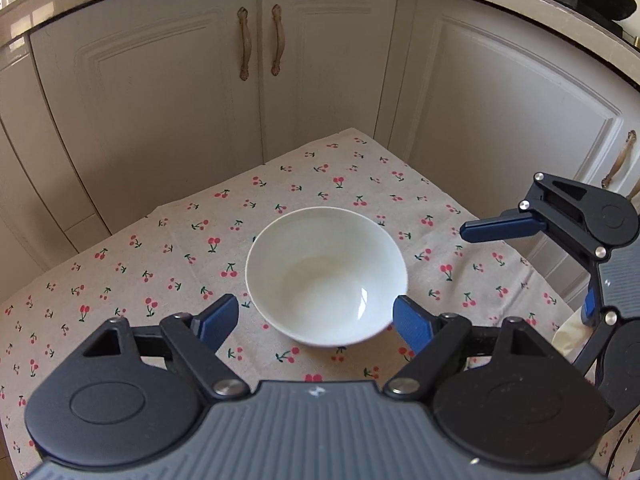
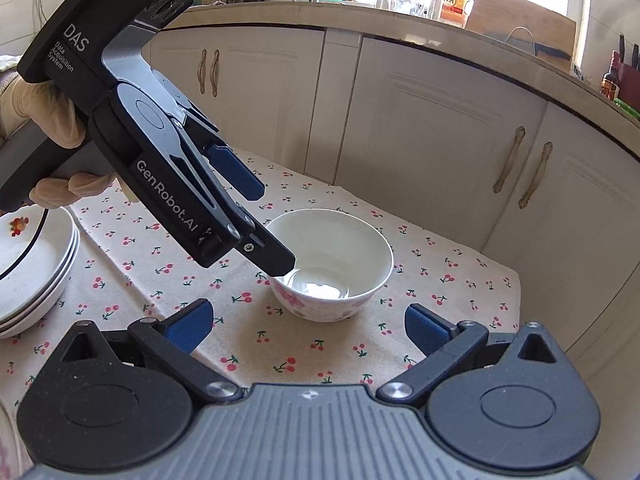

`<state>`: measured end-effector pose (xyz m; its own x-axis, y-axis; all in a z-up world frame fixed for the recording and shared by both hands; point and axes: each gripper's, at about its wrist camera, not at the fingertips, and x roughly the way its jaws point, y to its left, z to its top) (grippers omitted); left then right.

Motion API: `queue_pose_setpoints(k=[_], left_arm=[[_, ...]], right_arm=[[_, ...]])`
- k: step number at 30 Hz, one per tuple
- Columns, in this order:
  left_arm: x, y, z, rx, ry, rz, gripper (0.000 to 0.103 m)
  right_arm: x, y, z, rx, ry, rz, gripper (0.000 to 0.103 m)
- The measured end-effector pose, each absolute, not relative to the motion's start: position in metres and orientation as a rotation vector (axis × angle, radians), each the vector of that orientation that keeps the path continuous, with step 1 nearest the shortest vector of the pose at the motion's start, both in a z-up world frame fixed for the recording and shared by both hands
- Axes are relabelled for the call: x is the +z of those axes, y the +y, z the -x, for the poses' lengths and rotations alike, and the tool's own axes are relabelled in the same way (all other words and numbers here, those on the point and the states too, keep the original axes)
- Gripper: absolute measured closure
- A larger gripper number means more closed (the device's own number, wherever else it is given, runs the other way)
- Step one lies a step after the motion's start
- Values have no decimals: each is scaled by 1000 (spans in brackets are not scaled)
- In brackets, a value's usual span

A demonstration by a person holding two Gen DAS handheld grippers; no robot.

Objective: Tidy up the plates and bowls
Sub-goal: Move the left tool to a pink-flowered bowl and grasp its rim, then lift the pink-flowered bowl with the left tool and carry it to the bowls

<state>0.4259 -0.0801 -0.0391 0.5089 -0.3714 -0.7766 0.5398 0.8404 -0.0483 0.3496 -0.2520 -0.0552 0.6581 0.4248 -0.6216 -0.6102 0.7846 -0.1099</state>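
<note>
- Room: cream cupboard doors [image 1: 160, 120] run behind and to the side of the work area, straight ahead of both tools. The counter above [image 2: 400, 16] carries bottles and a cutting board; details too small to read.
- Surface [image 1: 132, 264]: covered by a cherry-print cloth, spread under both tools.
- Plates [image 2: 36, 268]: a stack of shallow white plates, well to the left of the right tool, at the picture edge. A gloved hand [image 2: 44, 116] grips the left tool's handle above them.
- Bowl [image 1: 326, 276]: white inside, pink flower print outside, upright on the cloth, apparently empty. It sits just ahead of the left tool, between its two finger lines, and ahead of the right tool, slightly left of centre.
- Left tool [image 1: 316, 320]: fingers spread wide, holding nothing. In the right wrist view one finger tip sits at the near rim of the bowl; contact cannot be confirmed.
- Right tool [image 2: 308, 328]: fingers spread wide, empty, hanging back from the bowl.
- Step, by judgement: approach to grasp the bowl with the left tool; grip not yet made.
- Next move calls for: one finger inside the rim and one outside, then closing firmly. The glazed wall looks slippery, so a shallow pinch could let it tip.
</note>
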Motion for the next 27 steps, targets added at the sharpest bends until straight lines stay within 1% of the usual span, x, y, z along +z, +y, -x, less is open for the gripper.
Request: queue_pose_setpoints(k=[4, 6, 10, 12, 17, 19, 20, 23, 27], left_arm=[[-48, -82, -444, -547, 895, -199, 22], [-52, -82, -452, -544, 905, -189, 26], [-61, -85, -463, -548, 919, -173, 27], [-64, -86, -467, -552, 926, -169, 32], [-70, -87, -473, -560, 938, -164, 35], [-72, -88, -475, -564, 942, -156, 36], [-73, -88, -476, -566, 944, -154, 37], [-75, -87, -477, -575, 953, -148, 41], [-76, -87, -474, -584, 949, -144, 42]], right_arm=[[-65, -250, -371, 609, 625, 289, 0], [-70, -248, -380, 616, 632, 284, 0], [-77, -243, -393, 612, 645, 277, 0], [-79, -241, -396, 622, 646, 271, 0], [-84, -235, -401, 620, 647, 292, 0], [-85, -233, -401, 615, 646, 301, 2], [-85, -232, -401, 611, 643, 300, 5], [-85, -233, -403, 609, 646, 289, 5], [-85, -232, -401, 608, 648, 288, 6]])
